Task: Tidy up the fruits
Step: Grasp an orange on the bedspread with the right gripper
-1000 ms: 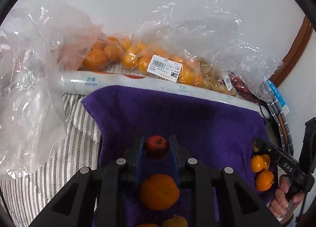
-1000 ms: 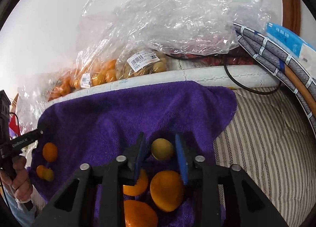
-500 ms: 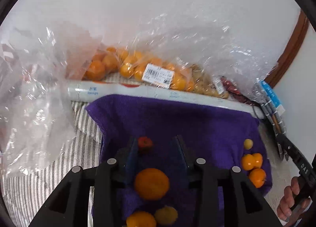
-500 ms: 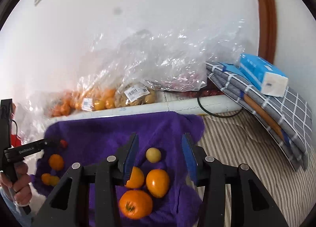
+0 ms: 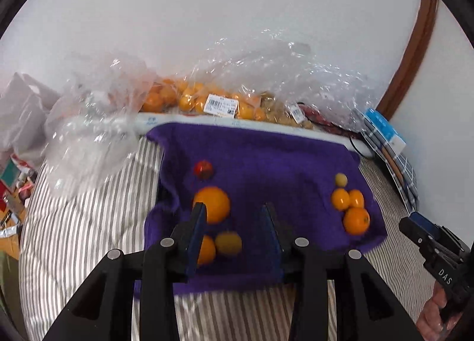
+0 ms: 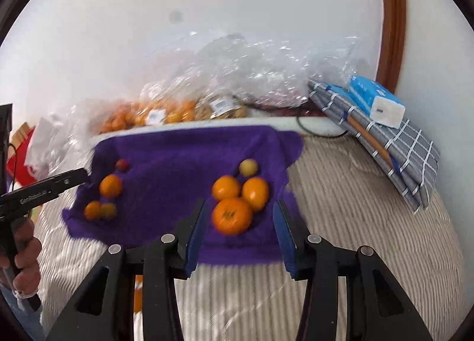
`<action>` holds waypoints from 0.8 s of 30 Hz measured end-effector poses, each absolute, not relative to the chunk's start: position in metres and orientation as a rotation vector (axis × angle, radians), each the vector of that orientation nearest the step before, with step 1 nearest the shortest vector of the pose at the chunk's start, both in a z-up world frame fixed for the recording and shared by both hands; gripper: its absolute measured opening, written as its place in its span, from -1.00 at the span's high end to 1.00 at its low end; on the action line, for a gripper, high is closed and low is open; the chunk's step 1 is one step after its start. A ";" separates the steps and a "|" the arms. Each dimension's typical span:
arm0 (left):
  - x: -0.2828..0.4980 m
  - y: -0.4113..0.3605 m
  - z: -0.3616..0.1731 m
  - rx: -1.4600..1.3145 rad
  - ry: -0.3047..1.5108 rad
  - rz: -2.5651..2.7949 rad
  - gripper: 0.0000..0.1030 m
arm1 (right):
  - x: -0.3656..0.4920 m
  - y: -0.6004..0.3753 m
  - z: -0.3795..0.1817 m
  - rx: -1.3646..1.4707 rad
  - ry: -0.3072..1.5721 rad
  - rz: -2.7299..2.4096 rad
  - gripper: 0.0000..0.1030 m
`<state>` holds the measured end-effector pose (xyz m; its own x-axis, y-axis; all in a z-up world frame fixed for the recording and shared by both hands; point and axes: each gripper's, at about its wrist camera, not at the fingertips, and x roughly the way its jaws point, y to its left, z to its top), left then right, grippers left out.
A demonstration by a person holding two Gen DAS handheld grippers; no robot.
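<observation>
A purple towel (image 5: pixel 266 157) (image 6: pixel 177 151) lies on a striped bed. On its left side sit a small red fruit (image 5: pixel 203 169) (image 6: pixel 122 165), a large orange (image 5: pixel 212 204) (image 6: pixel 110 186), a smaller orange (image 5: pixel 205 249) and a yellowish fruit (image 5: pixel 228 242). On its right side sit a small yellow fruit (image 6: pixel 248 167) (image 5: pixel 341 179) and three oranges (image 6: pixel 232 216) (image 5: pixel 356 220). My left gripper (image 5: pixel 234 222) is open and empty above the left group. My right gripper (image 6: pixel 238 219) is open and empty above the right group.
Clear plastic bags of oranges (image 5: pixel 189 98) and other fruit (image 6: pixel 225 106) lie along the wall behind a white roll (image 5: pixel 154 121). A folded checked cloth (image 6: pixel 394 145) with a blue tissue pack (image 6: pixel 376 100) lies right. Crumpled plastic (image 5: pixel 89 133) lies left.
Both grippers opened and pulled back from the towel. The red fruit left the left jaws and the small yellow fruit left the right jaws; both now lie on the towel.
</observation>
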<state>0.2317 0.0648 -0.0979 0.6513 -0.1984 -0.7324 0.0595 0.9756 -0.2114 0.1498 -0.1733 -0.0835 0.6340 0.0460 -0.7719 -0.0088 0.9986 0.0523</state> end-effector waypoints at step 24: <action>0.145 0.091 -0.154 -0.159 0.920 -0.089 0.19 | 0.072 -0.086 -0.150 0.037 1.014 0.231 0.07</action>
